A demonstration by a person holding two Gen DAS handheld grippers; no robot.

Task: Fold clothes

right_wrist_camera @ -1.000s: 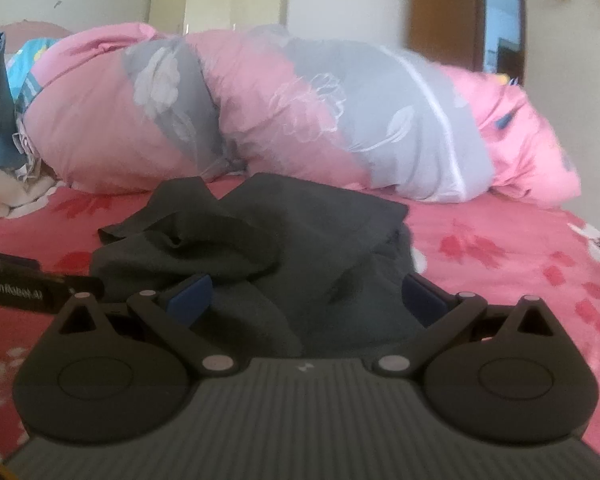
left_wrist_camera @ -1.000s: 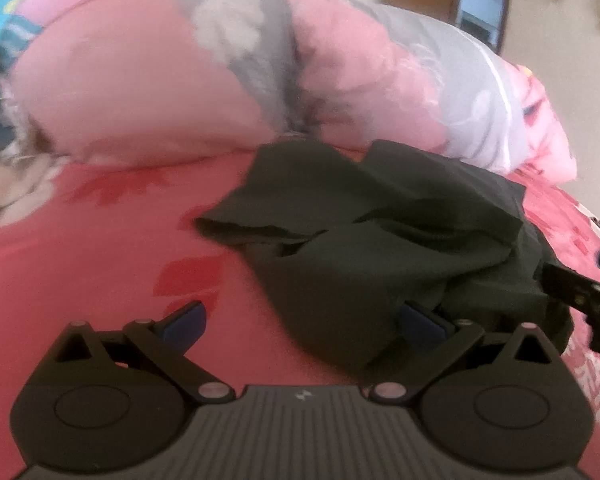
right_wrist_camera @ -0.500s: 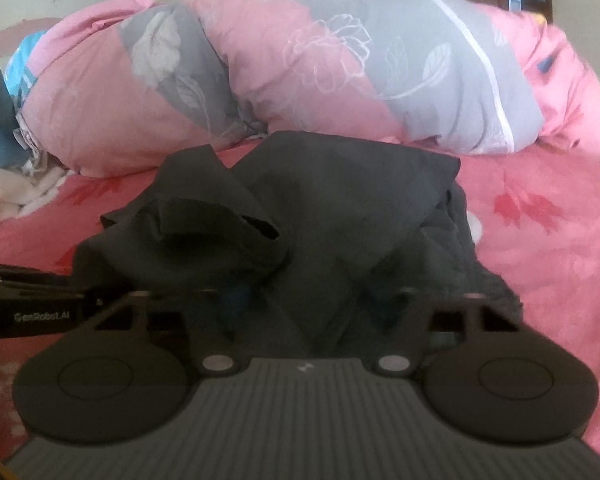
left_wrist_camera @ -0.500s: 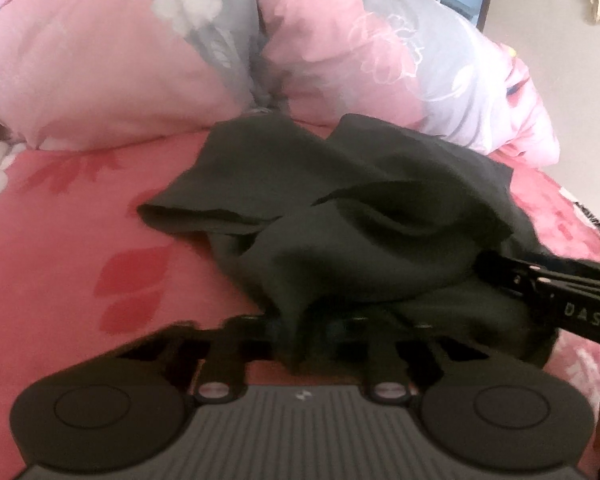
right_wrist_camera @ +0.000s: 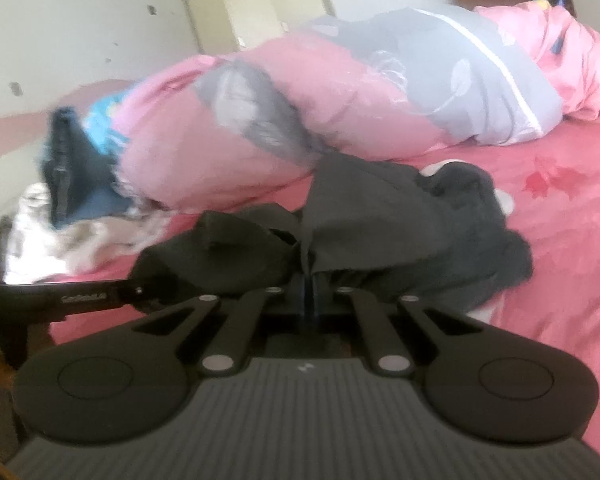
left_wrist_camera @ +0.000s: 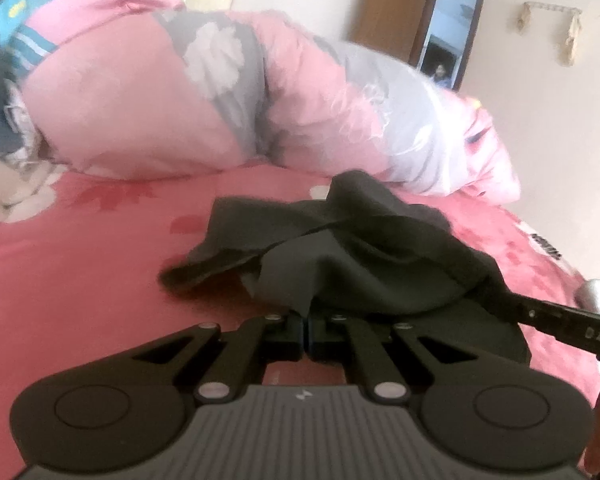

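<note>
Left wrist view: the left gripper (left_wrist_camera: 305, 330) has its jaws pressed together on a near edge of the dark garment (left_wrist_camera: 364, 264), which lies crumpled on the red bedsheet (left_wrist_camera: 80, 280) from about 12 to 2 o'clock of the gripper. The cloth peaks in loose ridges and drapes from the pinch, so I judge it light, soft and limp; it will sag wherever it is not held and will not keep a crease without being laid flat. The right gripper's finger (left_wrist_camera: 560, 326) reaches in from 3 o'clock and meets the same garment's right side. A rolled pink and grey quilt (left_wrist_camera: 228, 92) lies behind, at 12 o'clock.

Right wrist view: the right gripper (right_wrist_camera: 308, 300) is likewise closed, pinching a fold of the dark garment (right_wrist_camera: 400, 216) right at its tips. The garment spreads from 10 to 2 o'clock in a heap. The picture is blurred, so which hem or seam is caught I cannot tell. The left gripper's finger (right_wrist_camera: 80, 298) comes in at 9 o'clock. Holds at two well-separated edge points would suit thin fabric like this, letting it hang open between them.
</note>
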